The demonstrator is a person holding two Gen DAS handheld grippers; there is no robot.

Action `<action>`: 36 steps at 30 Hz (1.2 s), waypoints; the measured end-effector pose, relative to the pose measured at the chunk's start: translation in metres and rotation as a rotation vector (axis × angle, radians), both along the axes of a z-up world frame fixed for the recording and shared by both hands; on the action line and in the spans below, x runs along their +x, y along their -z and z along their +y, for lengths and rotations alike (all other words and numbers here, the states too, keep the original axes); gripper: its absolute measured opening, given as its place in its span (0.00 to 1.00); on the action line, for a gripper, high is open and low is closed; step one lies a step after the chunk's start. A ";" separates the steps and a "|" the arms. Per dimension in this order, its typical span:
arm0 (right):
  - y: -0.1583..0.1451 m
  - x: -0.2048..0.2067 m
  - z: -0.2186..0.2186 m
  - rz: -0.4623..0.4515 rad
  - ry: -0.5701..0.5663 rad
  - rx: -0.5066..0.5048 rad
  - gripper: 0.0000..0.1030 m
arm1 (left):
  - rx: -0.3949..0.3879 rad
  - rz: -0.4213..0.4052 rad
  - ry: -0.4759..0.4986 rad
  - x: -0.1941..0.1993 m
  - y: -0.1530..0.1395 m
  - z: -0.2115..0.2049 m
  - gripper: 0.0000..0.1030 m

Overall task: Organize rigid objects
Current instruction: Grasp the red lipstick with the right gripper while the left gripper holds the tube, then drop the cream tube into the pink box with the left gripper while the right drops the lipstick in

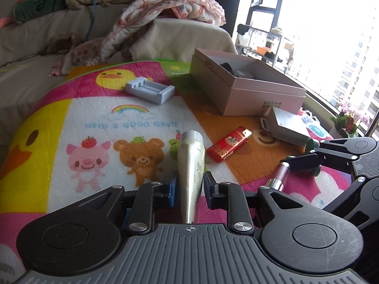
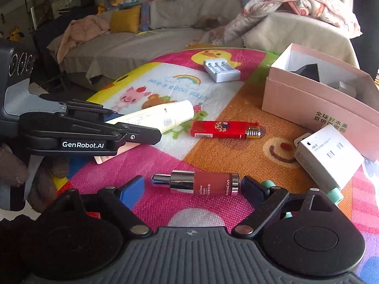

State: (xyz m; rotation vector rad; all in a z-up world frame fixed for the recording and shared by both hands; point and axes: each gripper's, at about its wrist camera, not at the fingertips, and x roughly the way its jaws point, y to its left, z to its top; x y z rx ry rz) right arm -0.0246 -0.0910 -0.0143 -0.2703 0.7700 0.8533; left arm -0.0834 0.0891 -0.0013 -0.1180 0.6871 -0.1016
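Observation:
My left gripper (image 1: 190, 184) is shut on the flat tail end of a cream tube (image 1: 190, 156), whose cap points away over the cartoon mat (image 1: 94, 123). From the right wrist view, that gripper (image 2: 144, 133) and the tube (image 2: 165, 116) sit at the left. My right gripper (image 2: 194, 184) stands open around a pink serum bottle (image 2: 201, 183) that lies crosswise on the mat. Its right finger is at the bottle's base, and a gap shows between the blue left pad and the silver tip. A red lighter (image 2: 225, 130) lies just beyond.
An open pink box (image 2: 315, 104) holding dark items stands at the right, with a white USB charger box (image 2: 329, 158) leaning in front of it. A grey battery charger (image 2: 221, 72) lies at the mat's far side. A sofa with blankets (image 2: 296, 2) is behind.

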 end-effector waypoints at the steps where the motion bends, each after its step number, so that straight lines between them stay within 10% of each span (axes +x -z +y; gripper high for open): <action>1: 0.000 0.000 0.001 -0.002 0.007 -0.001 0.86 | 0.014 0.003 0.011 0.002 -0.001 -0.002 0.25; 15: -0.001 -0.009 -0.008 -0.099 0.001 -0.053 0.76 | 0.178 0.023 0.085 0.017 -0.001 -0.026 0.28; 23: -0.042 0.000 -0.060 -0.166 0.051 0.062 0.76 | 0.066 -0.116 0.182 0.007 -0.051 -0.036 0.27; 30: -0.124 0.035 -0.095 -0.471 0.250 0.136 0.76 | -0.028 -0.366 0.259 0.085 -0.151 -0.062 0.27; 36: -0.148 0.084 -0.096 -0.543 0.334 0.131 0.76 | -0.127 -0.339 0.243 0.162 -0.166 -0.079 0.27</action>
